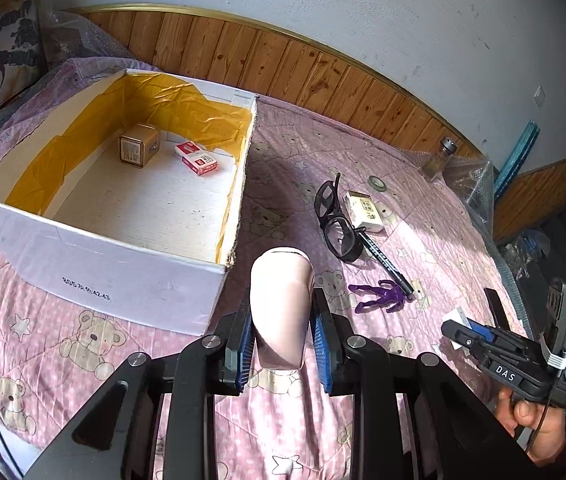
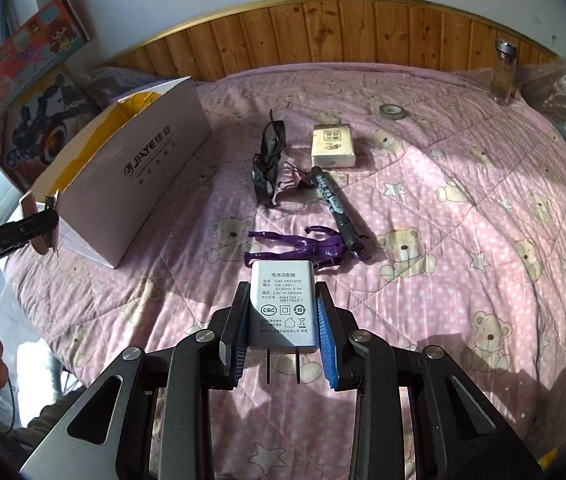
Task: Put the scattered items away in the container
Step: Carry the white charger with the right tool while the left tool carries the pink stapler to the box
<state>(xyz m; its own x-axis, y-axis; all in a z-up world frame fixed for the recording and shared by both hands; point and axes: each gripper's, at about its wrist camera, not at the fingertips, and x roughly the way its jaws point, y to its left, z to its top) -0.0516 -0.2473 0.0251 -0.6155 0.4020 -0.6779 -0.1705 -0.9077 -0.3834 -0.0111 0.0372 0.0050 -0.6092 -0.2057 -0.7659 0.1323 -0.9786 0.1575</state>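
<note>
- Left gripper (image 1: 282, 320): jaws closed on a pale pink rounded object (image 1: 281, 312), held above the bed, just beside the near right corner of the box
- Right gripper (image 2: 283, 320): jaws closed on a white power adapter (image 2: 281, 306), prongs pointing back toward the camera
- White cardboard box (image 1: 123, 276), yellow-lined, on the pink bear-print bedspread (image 2: 443, 240); holds a small tan box (image 1: 139, 150) and a red-and-white packet (image 1: 196, 157)
- Loose on bedspread: black glasses (image 2: 269, 168), white packet (image 2: 333, 146), black marker (image 2: 333, 206), purple figurine (image 2: 303, 246), tape roll (image 2: 390, 111), glass bottle (image 2: 504, 74)
</note>
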